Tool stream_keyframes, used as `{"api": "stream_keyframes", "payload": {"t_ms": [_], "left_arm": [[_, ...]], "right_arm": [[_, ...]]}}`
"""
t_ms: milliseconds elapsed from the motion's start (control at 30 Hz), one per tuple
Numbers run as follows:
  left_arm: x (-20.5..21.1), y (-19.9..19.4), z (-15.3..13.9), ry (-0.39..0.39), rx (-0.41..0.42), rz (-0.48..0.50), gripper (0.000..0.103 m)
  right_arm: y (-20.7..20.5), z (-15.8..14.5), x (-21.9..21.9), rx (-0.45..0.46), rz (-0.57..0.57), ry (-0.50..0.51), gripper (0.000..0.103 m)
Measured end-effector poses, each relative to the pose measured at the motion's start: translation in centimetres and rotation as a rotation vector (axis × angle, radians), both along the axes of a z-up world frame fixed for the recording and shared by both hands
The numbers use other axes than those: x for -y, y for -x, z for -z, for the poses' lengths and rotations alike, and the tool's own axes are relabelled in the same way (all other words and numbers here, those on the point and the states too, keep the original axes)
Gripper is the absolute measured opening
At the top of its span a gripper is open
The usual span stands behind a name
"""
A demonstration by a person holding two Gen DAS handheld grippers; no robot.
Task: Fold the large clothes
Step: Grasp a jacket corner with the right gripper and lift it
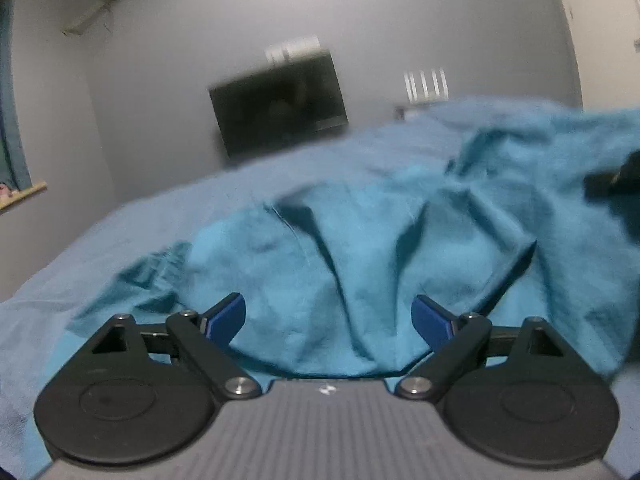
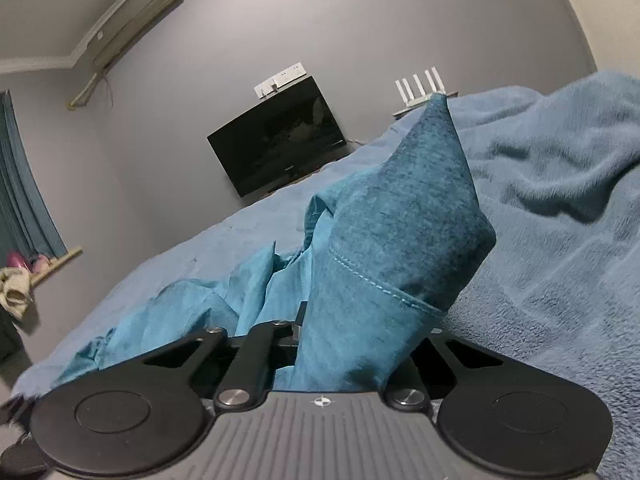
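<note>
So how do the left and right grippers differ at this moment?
The left gripper is open, blue pads apart, gripping nothing; the right gripper is shut on the teal garment. The left points at crumpled cloth on the bed; the right lifts a hemmed part. Both share black linkages.

ahead: rumpled garment [image 1: 352,264] blocks | sides: blanket [image 1: 100,232] free

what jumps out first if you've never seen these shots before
The teal garment dominates: a stitched hem end stands up in a peak from the right gripper, which is shut on it. In the left wrist view the rest lies crumpled on the pale blue bedspread, ahead of the open left gripper. A dark screen hangs on the grey wall behind.
</note>
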State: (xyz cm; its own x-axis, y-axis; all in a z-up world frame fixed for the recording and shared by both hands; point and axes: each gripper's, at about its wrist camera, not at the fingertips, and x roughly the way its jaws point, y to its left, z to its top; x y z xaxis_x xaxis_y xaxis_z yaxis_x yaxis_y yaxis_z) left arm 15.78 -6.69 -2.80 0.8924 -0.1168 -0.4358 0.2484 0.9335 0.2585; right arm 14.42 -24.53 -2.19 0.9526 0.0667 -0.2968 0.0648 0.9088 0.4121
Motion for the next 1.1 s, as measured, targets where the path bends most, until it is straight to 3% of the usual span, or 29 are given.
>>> {"api": "stream_keyframes", "payload": {"t_ms": [100,200,367,433,533,600,667,733,767,933,1100], "left_arm": [[1.1,-1.8,3.1,-0.070,-0.093,-0.014,0.089],[1.2,-0.6,4.9,-0.097,-0.021,0.001,0.089],[-1.9,-0.5,1.8,-0.030,-0.075,0.043,0.089],[-5.2,-0.6,-1.0,0.012,-0.070,0.006,0.089],[-10.4,-1.3,-3.7,-0.080,-0.127,-0.064,0.089],[-13.9,-1.2,-3.7,-0.166,-0.103,-0.162,0.089],[-17.1,-1.8,-2.0,-0.178,-0.136,-0.293,0.089],[-19.1,-3.0,0.3,-0.100,-0.293,-0.316,0.089],[-19.6,-3.4,0.8,-0.058,-0.331,-0.324,0.089],[-21.1,-2.9,-0.4,0.049,-0.303,-0.347,0.089],[-25.8,-0.7,-3.1,0.286,-0.193,-0.499,0.089]], "right_arm": [[0.2,-1.9,-1.6,0.017,-0.015,0.056,0.012],[0.9,-3.8,-4.3,0.036,-0.054,0.150,0.012],[1.3,-7.1,-9.6,0.068,-0.115,0.276,0.011],[1.4,-8.4,-11.9,0.083,-0.143,0.337,0.011],[1.2,-10.2,-15.4,0.107,-0.193,0.433,0.011],[1.5,-10.9,-17.9,0.127,-0.230,0.508,0.011],[2.0,-11.4,-20.5,0.153,-0.275,0.576,0.010],[2.0,-11.8,-23.1,0.177,-0.321,0.631,0.010],[2.2,-11.9,-24.3,0.188,-0.347,0.655,0.010],[4.9,-12.4,-32.2,0.248,-0.510,0.790,0.010],[5.7,-10.5,-38.8,0.235,-0.654,0.924,0.009]]}}
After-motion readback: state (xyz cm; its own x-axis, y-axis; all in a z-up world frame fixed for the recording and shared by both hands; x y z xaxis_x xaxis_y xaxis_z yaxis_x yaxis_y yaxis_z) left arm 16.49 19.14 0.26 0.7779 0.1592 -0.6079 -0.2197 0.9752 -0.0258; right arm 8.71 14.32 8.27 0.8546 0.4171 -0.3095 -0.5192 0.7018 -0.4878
